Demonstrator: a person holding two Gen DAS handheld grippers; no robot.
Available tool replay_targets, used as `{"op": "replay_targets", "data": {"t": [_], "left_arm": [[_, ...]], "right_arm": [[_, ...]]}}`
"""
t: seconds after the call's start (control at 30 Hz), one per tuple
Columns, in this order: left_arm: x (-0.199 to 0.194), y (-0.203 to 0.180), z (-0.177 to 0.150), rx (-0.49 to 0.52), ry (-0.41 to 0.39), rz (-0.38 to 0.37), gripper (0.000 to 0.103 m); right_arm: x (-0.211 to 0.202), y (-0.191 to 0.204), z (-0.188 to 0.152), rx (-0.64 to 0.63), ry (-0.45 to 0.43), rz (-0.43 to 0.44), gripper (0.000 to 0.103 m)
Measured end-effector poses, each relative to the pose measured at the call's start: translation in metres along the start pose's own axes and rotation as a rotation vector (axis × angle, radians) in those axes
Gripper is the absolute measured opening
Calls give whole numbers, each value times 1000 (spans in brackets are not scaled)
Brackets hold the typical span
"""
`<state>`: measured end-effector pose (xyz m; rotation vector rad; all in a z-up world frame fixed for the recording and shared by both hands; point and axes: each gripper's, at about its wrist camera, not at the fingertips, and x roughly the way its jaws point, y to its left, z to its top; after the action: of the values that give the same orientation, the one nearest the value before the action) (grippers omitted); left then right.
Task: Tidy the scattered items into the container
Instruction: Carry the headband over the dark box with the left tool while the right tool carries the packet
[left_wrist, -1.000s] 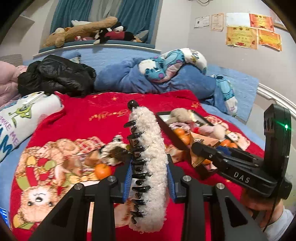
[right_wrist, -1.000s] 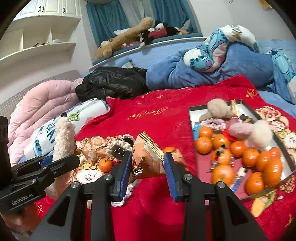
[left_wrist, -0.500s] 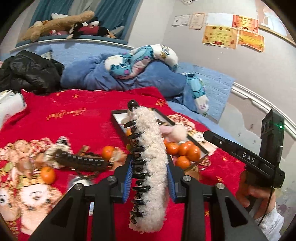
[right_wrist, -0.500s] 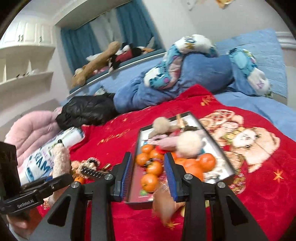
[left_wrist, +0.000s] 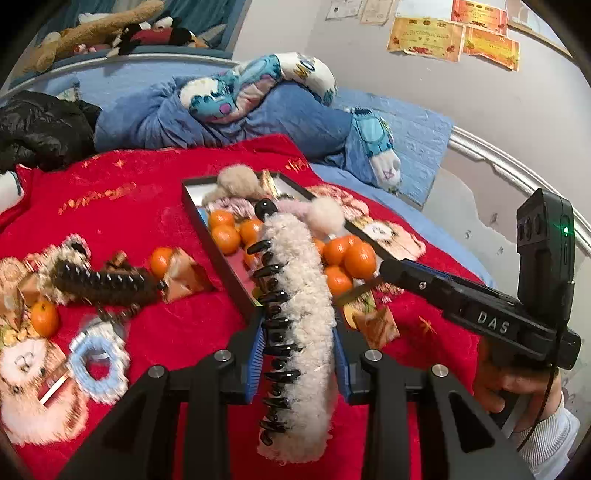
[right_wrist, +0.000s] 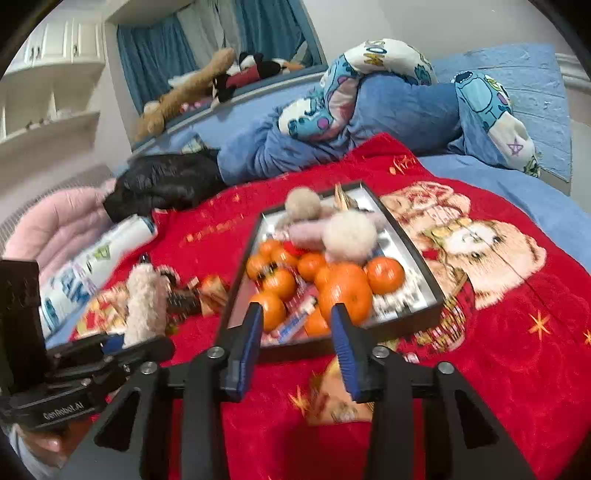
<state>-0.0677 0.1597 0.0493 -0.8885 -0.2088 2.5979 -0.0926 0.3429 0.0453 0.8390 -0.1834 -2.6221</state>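
Red blanket (right_wrist: 498, 332) covers the bed; the black tray (right_wrist: 417, 266) sits toward its far right part, now filling my right view where a second ago it lay off to one side. My right hand-held gripper (right_wrist: 297, 332) has just been opening; its jaws stand apart with nothing between them, and the snack packet (right_wrist: 332, 398) it carried lies on the blanket just short of the tray's near edge. I judge that drop missed. My left hand-held gripper (left_wrist: 297, 354) stays clamped on the fluffy hair claw (left_wrist: 299, 306), near the tray's near edge.
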Motion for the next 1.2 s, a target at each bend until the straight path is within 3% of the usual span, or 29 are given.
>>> {"op": "replay_targets", "data": {"t": [0.03, 0.13, 0.37, 0.47, 0.5, 0.63, 0.93, 1.2], "left_arm": [[1, 1, -6, 1, 2, 2, 33], [6, 3, -20, 16, 47, 24, 33], [10, -4, -23, 44, 56, 25, 33], [13, -6, -24, 58, 64, 36, 33], [12, -5, -25, 55, 67, 36, 33], [11, -4, -25, 54, 69, 33, 33], [6, -1, -20, 44, 55, 14, 33], [7, -7, -19, 57, 60, -3, 33]], "right_arm": [[0, -1, -4, -9, 10, -16, 50], [3, -4, -15, -23, 48, -43, 54], [36, -8, -33, -54, 168, -110, 55], [49, -11, -36, -36, 204, -126, 47], [52, -12, -37, -32, 212, -138, 39], [52, -12, -38, -30, 200, -166, 32], [26, -20, -21, 63, 107, -109, 31], [29, -15, -10, 63, 77, -69, 31]]}}
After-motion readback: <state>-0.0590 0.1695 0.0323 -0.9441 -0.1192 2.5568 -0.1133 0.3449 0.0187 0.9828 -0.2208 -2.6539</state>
